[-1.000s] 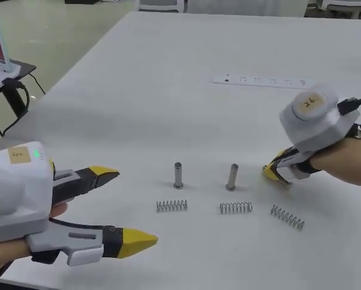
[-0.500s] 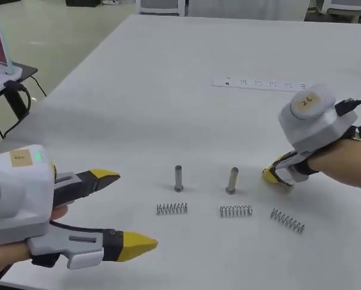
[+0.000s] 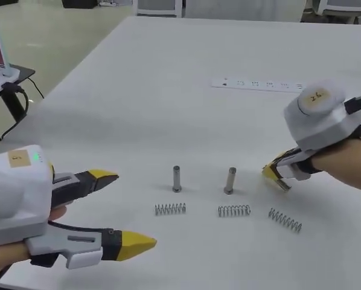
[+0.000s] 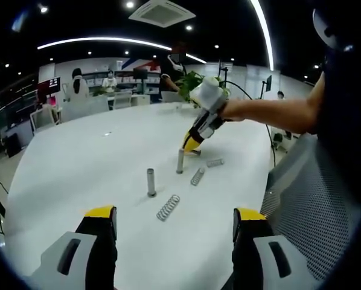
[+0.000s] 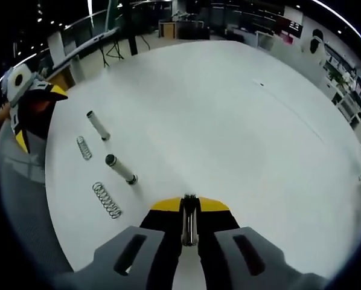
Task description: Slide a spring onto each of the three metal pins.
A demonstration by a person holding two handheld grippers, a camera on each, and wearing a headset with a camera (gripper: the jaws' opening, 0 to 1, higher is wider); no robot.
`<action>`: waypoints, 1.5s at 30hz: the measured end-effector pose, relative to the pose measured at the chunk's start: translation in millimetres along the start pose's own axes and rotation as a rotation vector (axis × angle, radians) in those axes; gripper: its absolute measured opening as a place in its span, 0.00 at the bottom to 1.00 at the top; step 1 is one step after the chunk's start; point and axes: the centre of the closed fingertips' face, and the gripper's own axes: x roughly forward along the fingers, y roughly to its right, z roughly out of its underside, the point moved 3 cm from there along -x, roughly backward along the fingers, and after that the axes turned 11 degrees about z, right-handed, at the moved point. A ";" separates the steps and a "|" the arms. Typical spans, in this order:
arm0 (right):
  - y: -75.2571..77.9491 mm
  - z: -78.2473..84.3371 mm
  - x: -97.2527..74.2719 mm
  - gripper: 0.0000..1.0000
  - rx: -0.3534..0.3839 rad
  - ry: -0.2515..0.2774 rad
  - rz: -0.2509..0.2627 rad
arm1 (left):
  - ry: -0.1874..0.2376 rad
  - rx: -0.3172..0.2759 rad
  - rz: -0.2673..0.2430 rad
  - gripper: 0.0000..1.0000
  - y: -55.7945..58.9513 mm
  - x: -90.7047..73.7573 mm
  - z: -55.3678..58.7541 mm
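Note:
Two metal pins (image 3: 176, 179) (image 3: 230, 180) stand upright on the white table (image 3: 168, 109). In front of them lie three springs (image 3: 170, 209) (image 3: 234, 210) (image 3: 285, 219). To the right of the pins, my right gripper (image 3: 277, 178) is shut on a third metal pin (image 5: 189, 220), its tips low over the table. My left gripper (image 3: 132, 208) stands open at the lower left, apart from the springs, with nothing between its fingers. The left gripper view shows the pins (image 4: 151, 181) (image 4: 180, 161) and the nearest spring (image 4: 168, 207) ahead of its jaws.
A white power strip (image 3: 256, 85) lies at the far right of the table. The table's left edge runs diagonally, with a small side table (image 3: 11, 75) and floor beyond it. A person's bare forearm (image 3: 349, 163) comes in from the right.
The head camera has shifted slightly. My right gripper has tilted a little while staying shut on the pin near the table. The left gripper has not moved.

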 end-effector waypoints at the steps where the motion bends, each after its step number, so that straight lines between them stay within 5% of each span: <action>1: 0.3 -0.2 -2.2 0.05 0.001 0.003 0.002 | 0.000 0.001 0.001 0.75 0.3 0.1 -0.1; 25: 0.5 7.5 -34.3 0.05 0.020 0.062 0.029 | 0.000 0.021 0.001 0.75 1.9 -0.8 -3.0; 45: 2.6 15.1 -38.4 0.06 0.018 0.070 0.021 | -0.019 0.034 -0.011 0.75 3.1 -2.8 -3.9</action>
